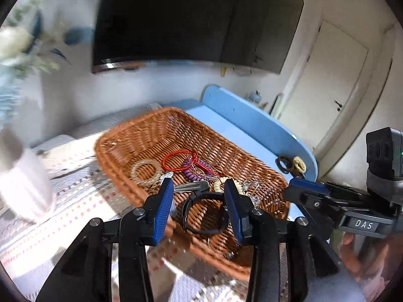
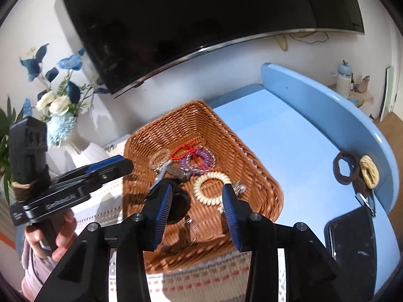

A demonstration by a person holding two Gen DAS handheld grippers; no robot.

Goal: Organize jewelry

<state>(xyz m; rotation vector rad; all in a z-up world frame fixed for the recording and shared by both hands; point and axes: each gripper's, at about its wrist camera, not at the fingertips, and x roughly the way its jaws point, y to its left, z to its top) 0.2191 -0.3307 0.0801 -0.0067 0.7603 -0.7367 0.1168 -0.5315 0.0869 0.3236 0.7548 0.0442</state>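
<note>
A brown wicker basket (image 1: 141,136) (image 2: 254,173) holds several pieces: a red cord loop (image 1: 176,162) (image 2: 182,151), a purple coil band (image 1: 190,172) (image 2: 199,161), a cream coil band (image 2: 210,187) (image 1: 220,183), a clear beaded ring (image 1: 146,170), a black band (image 1: 204,212). My left gripper (image 1: 199,188) is open above the basket's near side, over the black band. My right gripper (image 2: 197,193) is open above the basket, the cream band between its fingers in view. A dark brown hair tie (image 2: 342,167) (image 1: 284,163) and a cream scrunchie (image 2: 369,170) (image 1: 299,163) lie on the blue table.
The blue table (image 2: 289,136) has a raised rim (image 2: 327,93). A black phone (image 2: 352,241) lies near its front right. A patterned cloth (image 1: 80,201) lies under the basket. A white vase with flowers (image 2: 60,115) stands at left. A TV (image 2: 201,12) hangs behind.
</note>
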